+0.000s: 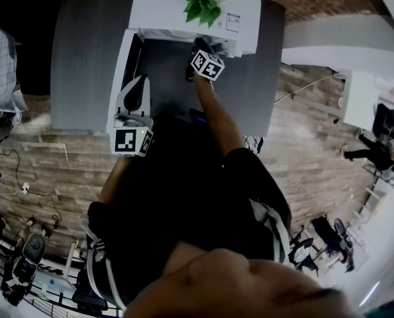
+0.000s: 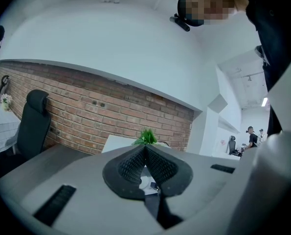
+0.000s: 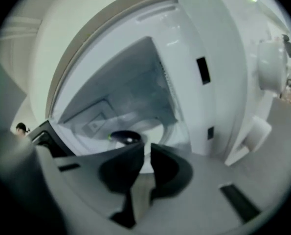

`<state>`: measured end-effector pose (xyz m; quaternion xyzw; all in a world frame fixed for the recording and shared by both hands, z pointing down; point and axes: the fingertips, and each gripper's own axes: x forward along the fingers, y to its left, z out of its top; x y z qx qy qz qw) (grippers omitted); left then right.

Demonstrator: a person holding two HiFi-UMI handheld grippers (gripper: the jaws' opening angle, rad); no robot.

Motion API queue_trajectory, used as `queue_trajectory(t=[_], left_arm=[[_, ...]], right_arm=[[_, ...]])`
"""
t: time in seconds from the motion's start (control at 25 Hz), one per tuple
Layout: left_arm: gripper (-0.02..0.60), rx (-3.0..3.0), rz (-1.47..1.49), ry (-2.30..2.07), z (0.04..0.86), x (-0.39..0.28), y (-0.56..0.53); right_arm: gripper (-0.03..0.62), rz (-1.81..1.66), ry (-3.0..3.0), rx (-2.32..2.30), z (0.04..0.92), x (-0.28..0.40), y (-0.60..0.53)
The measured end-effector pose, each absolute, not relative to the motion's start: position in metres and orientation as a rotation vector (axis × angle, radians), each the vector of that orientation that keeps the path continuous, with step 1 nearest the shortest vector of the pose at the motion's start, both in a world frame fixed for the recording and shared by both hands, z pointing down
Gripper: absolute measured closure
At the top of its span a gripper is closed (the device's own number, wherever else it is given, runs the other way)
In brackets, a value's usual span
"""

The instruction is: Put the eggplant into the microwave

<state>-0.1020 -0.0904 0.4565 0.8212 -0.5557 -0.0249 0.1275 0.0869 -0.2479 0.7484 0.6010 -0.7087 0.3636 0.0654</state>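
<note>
The eggplant, dark with a green stem end, lies on the turntable inside the open white microwave. My right gripper hovers just in front of the cavity, apart from the eggplant, its jaws a narrow slit apart with nothing between them. In the head view the right gripper reaches to the microwave front and the eggplant is hidden. My left gripper hangs back beside the open door. In its own view the left gripper is shut and empty.
A green plant stands on top of the microwave. The microwave sits on a grey table against a brick wall. A black chair stands at the left. The control knob is right of the cavity.
</note>
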Motion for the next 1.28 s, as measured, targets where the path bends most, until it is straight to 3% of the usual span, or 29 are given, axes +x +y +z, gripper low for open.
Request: queue_trajectory(t=[0.24, 0.8, 1.28], left_arm=[[0.548, 2.416, -0.096, -1.596, 0.451, -0.101, -0.080], [0.548, 2.478, -0.113, -1.535, 0.447, -0.088, -0.055], [0.548, 2.495, -0.097, -1.523, 0.448, -0.084, -0.047]], right_arm=[[0.559, 1.110, -2.106, 1.803, 0.733, 0.093, -0.221], [0.562, 0.943, -2.189, 1.763, 0.639, 0.108, -0.135], [0.562, 0.668, -2.369, 1.710, 0.542, 0.078, -0.069]])
